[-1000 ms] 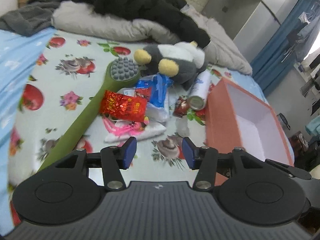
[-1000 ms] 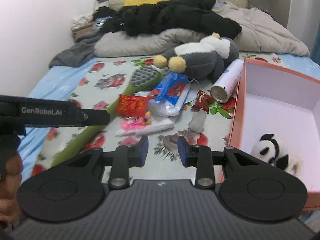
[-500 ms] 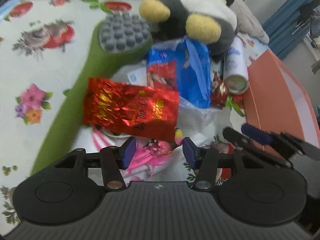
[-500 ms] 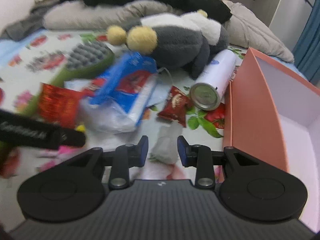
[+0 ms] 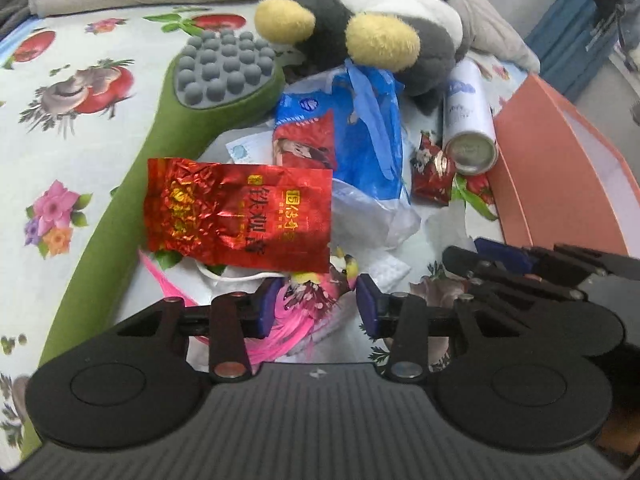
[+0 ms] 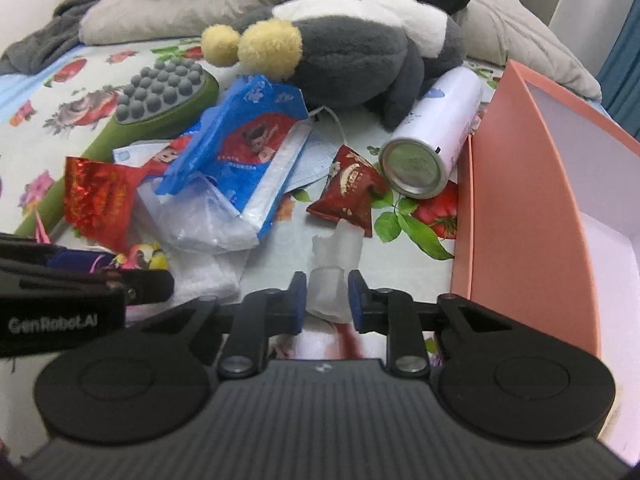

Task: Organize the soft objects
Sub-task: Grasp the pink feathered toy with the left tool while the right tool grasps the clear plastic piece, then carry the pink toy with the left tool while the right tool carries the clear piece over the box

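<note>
Both claws are now sitting much closer to the clutter than a second ago. At the bottom centre of the right wrist view, the right gripper point(image 6: 327, 300) is reaching over a crumpled white tissue point(image 6: 334, 270), its jaws standing on either side of it, narrowed since before; whether they are pressing it I cannot tell. At the bottom centre of the left wrist view, the left gripper point(image 5: 316, 306) is hanging open around a pink plush piece point(image 5: 304, 300), with the red foil packet point(image 5: 240, 212) just beyond. Farther up, the blue plastic bag point(image 6: 244, 140) is lying beside the green massage brush point(image 5: 192, 108). The grey plush penguin point(image 6: 352, 52) is filling the upper centre, touching the white spray can point(image 6: 432, 136). The pink box point(image 6: 532, 208) is standing at the right edge.
</note>
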`<state>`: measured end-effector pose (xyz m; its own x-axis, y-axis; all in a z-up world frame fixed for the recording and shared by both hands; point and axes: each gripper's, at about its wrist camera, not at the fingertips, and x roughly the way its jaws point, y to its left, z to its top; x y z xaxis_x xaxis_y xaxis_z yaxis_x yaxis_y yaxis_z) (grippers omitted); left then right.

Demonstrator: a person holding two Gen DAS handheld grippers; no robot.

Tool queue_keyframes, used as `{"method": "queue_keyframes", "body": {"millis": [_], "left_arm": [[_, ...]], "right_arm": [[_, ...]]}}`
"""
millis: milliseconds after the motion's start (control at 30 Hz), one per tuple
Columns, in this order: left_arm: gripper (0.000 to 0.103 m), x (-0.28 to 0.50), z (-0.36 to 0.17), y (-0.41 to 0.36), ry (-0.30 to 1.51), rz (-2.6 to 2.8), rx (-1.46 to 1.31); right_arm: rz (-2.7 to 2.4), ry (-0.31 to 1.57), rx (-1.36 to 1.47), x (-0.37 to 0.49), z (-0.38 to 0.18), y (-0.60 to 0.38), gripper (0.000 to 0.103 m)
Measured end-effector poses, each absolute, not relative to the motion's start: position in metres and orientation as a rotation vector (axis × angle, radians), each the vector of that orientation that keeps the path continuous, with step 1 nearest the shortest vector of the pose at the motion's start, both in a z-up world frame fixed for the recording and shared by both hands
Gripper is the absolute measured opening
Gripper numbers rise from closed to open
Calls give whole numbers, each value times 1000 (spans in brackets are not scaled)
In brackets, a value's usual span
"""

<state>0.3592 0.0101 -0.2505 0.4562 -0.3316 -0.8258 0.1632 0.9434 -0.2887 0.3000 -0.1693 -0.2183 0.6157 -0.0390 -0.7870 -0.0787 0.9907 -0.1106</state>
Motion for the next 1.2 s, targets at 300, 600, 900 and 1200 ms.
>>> {"method": "queue_keyframes", "body": {"millis": [300, 600, 900, 1200], "left_arm": [[47, 310, -232, 29, 963, -223, -276], [47, 249, -215, 33, 951, -186, -296], [47, 210, -225, 32, 1008, -167, -336], [72, 193, -227, 25, 1031, -175, -322]], "right_arm": [[57, 843, -140, 255, -214, -160, 20], [114, 808, -183, 192, -194, -158, 20], [208, 846, -165, 147, -190, -165, 22], [279, 884, -91, 130, -195, -183, 38]]}}
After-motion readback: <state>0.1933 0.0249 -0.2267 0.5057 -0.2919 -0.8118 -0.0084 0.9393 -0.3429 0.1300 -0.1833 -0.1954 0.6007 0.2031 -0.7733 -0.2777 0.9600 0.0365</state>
